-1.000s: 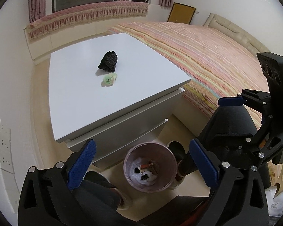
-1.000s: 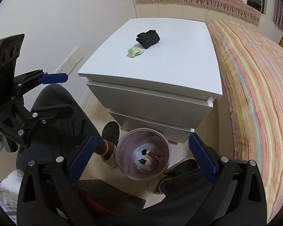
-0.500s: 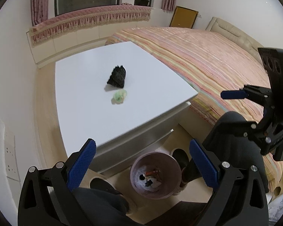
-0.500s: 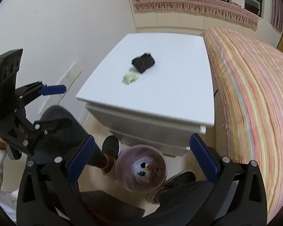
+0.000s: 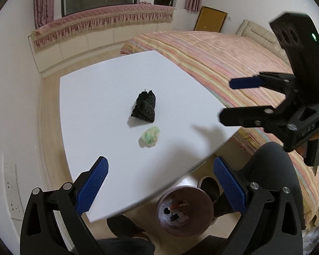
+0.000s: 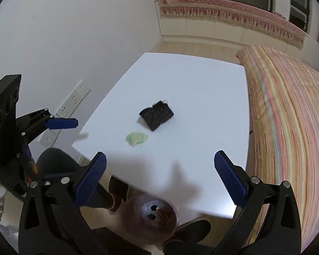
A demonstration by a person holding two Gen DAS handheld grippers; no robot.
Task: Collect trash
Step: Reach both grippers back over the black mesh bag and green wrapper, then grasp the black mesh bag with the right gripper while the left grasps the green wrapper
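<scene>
A black crumpled mesh scrap (image 5: 145, 107) (image 6: 157, 114) and a small green wad (image 5: 149, 137) (image 6: 136, 138) lie side by side on the white cabinet top (image 5: 108, 140) (image 6: 193, 97). A pink bin (image 5: 184, 210) (image 6: 150, 214) holding some trash stands on the floor below its front edge. My left gripper (image 5: 160, 186) is open and empty above the near edge, short of the wad. My right gripper (image 6: 159, 180) is open and empty over the front edge; it also shows in the left wrist view (image 5: 233, 99).
A striped bed (image 5: 233, 63) (image 6: 291, 116) runs along the cabinet's right side. A white wall with sockets (image 6: 74, 99) is on the left. The person's dark-trousered legs and shoes (image 5: 210, 184) stand beside the bin. A window bench (image 5: 100, 23) lies at the back.
Both grippers have risen and moved forward over the cabinet top, so the two scraps sit nearer and the bin has dropped to the bottom of the views. Both stay open.
</scene>
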